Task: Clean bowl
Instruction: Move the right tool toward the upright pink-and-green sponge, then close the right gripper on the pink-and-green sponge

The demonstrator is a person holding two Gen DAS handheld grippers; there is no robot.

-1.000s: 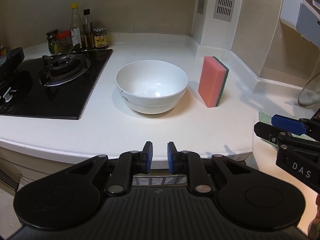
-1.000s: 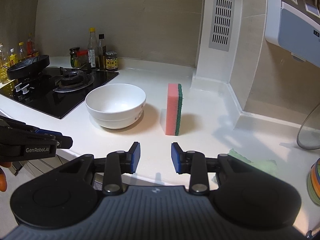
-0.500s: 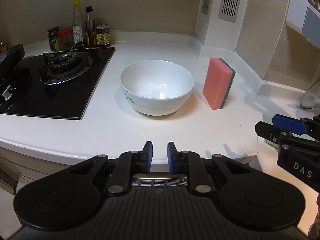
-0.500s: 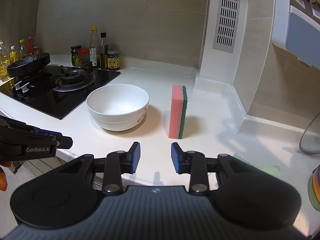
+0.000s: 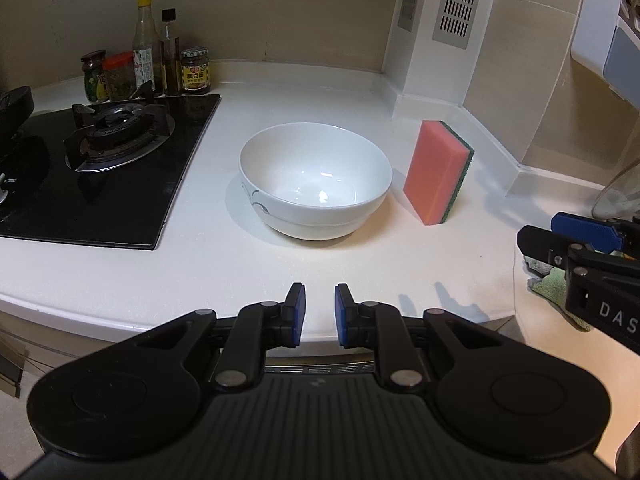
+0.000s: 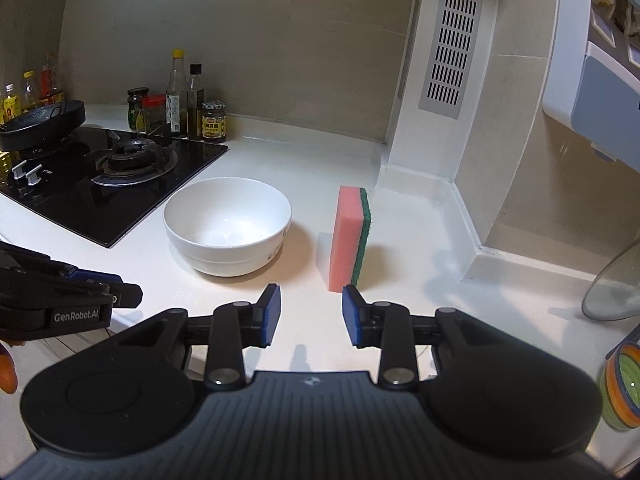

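One bowl point(image 6: 228, 226), one sponge point(image 6: 352, 236) upright, both ahead of the jaws. Right gripper point(image 6: 311, 314) spread wider than before, empty, closer to sponge. Left gripper point(image 5: 320, 314) jaws slightly parted, empty, unchanged.

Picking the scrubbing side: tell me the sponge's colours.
Sponge: pink foam, dark green scouring layer; clearest in right wrist view.

I count one white bowl point(image 5: 316, 192) and one pink and green sponge point(image 5: 438, 172) on the counter point(image 5: 320, 92). Behind the stove point(image 5: 100, 168) there are two tall bottles point(image 5: 145, 46) and three jars point(image 5: 195, 70). On the stove I see one burner point(image 5: 118, 136) and one black pan point(image 6: 42, 124). I hold two grippers, the left gripper point(image 5: 320, 316) and the right gripper point(image 6: 311, 314).
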